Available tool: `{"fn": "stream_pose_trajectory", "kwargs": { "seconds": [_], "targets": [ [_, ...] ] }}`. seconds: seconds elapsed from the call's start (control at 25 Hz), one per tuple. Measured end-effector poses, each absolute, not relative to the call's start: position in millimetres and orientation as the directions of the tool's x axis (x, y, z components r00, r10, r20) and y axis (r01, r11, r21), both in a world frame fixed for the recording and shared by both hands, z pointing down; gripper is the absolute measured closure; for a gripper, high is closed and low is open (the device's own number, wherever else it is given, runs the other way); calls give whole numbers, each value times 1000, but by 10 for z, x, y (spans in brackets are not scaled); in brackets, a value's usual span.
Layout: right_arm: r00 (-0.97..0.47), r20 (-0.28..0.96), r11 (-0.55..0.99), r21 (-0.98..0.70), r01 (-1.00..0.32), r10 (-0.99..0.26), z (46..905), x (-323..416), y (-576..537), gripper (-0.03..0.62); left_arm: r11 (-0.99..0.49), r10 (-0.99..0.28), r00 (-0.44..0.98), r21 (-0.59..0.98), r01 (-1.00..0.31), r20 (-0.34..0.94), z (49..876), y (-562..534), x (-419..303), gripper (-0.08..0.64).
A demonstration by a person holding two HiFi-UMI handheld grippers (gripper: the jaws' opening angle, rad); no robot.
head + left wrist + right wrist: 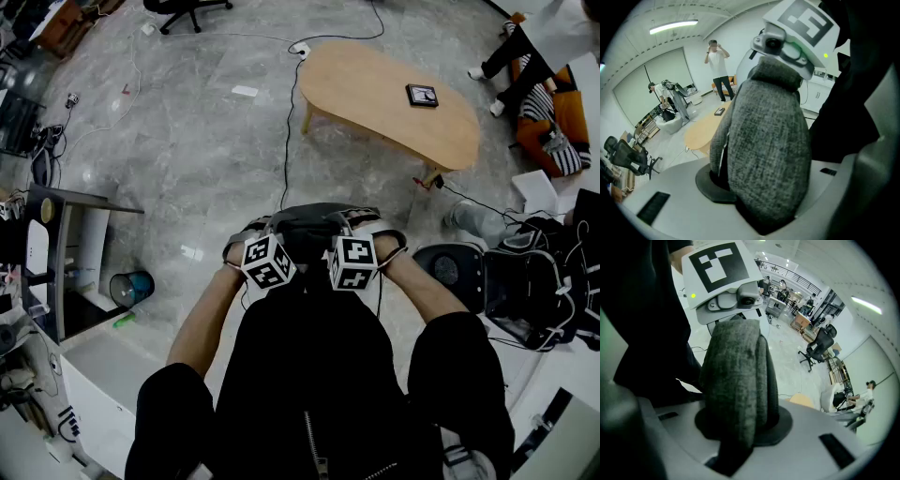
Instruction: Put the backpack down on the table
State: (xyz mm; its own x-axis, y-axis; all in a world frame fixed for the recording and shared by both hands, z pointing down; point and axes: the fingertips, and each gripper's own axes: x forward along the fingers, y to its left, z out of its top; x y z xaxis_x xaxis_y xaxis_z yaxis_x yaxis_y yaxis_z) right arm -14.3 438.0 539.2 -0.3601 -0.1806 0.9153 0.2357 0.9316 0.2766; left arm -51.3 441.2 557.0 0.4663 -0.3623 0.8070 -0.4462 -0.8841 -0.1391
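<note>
I hold a dark grey backpack up against the person's black jacket, well above the floor. My left gripper and right gripper stand side by side at its top, under their marker cubes. In the left gripper view my left gripper is shut on a thick grey woven strap. In the right gripper view my right gripper is shut on a folded grey strap. The light wooden table stands ahead across the floor, apart from the backpack.
A small black device lies on the table. Cables run over the grey floor. A black chair with gear stands at the right and a blue bin at the left. A seated person's legs show beyond the table.
</note>
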Motion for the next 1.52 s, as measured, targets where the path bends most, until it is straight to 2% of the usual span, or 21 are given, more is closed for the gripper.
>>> {"fn": "stream_pose_trajectory", "kwargs": {
  "seconds": [0.28,0.96,1.28,1.52],
  "targets": [
    [-371,912,933,275,232,-177,5414,-289,4603,497,-886,-364,462,-146,-441,809,5584,4626,-657,391],
    [-363,917,949,248,196,-165,5404,-351,4370,495,-905,-334,473,-136,-404,815,5579,4376,-721,391],
    [-338,924,961,239,141,-180,5419,-480,4385,495,-928,-300,504,-124,-352,810,5602,4370,-847,391],
    [-333,919,969,243,51,-213,5482,-574,4391,495,-952,-266,514,-137,-274,816,5653,4336,-944,391]
  ]
}}
